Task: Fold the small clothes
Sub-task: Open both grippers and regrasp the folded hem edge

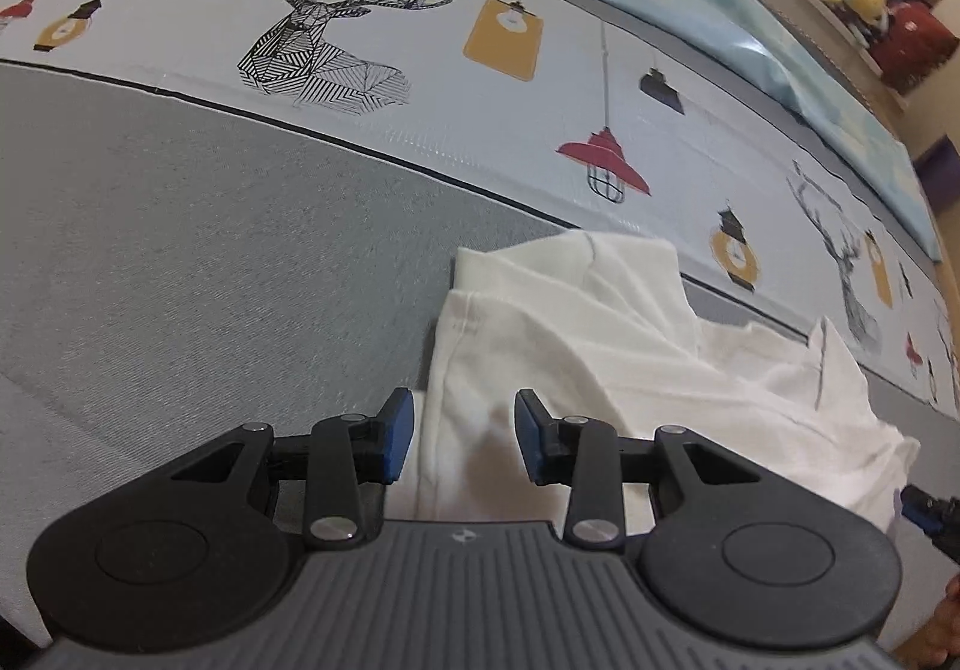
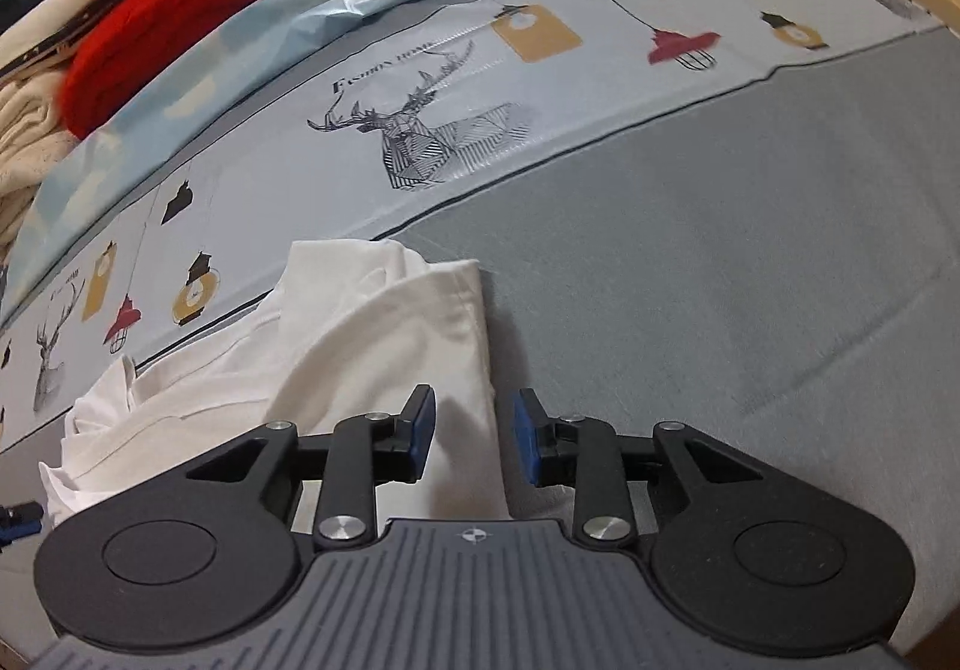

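A: Where's the white garment [image 1: 600, 346]?

B: Lying rumpled and partly folded on the grey bed cover [image 1: 210, 262], its far edge reaching the printed band [image 1: 372, 40] with the deer and lamps.

A: And the left gripper [image 1: 463, 433]?

B: Released, jaws apart over the cloth's left edge, pads not pressing it.

A: The right gripper [image 2: 471, 433]?

B: Also parted, straddling the cloth's right edge [image 2: 480, 370], gripping nothing. A red bundle [image 2: 180, 22] sits far behind.
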Demonstrator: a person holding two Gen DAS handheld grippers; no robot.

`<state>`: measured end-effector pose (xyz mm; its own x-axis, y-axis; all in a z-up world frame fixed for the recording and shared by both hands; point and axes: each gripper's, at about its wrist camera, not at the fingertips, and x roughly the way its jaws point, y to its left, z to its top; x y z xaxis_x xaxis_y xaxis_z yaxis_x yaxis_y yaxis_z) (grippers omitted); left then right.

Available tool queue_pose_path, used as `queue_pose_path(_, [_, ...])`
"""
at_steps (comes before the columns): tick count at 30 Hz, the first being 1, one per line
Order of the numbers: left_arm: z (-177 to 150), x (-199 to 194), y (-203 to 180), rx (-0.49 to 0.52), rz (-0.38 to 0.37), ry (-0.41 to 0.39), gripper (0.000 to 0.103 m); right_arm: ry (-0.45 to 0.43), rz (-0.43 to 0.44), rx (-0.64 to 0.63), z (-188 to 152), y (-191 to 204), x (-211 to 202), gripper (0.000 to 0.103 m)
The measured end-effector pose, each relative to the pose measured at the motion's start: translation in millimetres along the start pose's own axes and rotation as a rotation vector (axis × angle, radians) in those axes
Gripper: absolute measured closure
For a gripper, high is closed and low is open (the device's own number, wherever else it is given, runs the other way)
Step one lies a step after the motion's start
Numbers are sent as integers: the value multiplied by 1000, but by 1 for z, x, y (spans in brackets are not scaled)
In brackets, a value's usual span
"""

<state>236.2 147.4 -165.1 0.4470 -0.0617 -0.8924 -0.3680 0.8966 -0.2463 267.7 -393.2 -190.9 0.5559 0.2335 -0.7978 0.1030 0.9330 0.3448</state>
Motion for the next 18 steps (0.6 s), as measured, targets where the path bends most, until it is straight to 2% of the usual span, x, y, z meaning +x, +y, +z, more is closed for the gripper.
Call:
queue_pose_path(6, [8, 16, -5, -42, 28, 6, 63, 2, -12, -26, 10, 12, 17, 72])
queue_pose_path(8, [10, 21, -8, -28, 54, 12, 63, -19, -25, -27, 13, 16, 19, 82])
queue_pose_path(9, [10, 24, -9, -9, 76, 22, 63, -33, -22, -27, 15, 18, 19, 96])
queue_pose_path(11, [12, 28, -9, 21, 95, 32, 78, -53, -24, -30, 19, 21, 18, 97])
queue_pose_path(12, [14, 27, -9, 25, 84, 25, 96, -67, -31, -24, 21, 23, 17, 98])
queue_pose_path(14, [17, 21, -11, 48, 74, -13, 98, -98, -26, 15, 26, 23, 13, 98])
queue_pose_path(18, [24, -6, -16, 80, 63, -177, 99, -203, -19, 73, 34, 23, -1, 99])
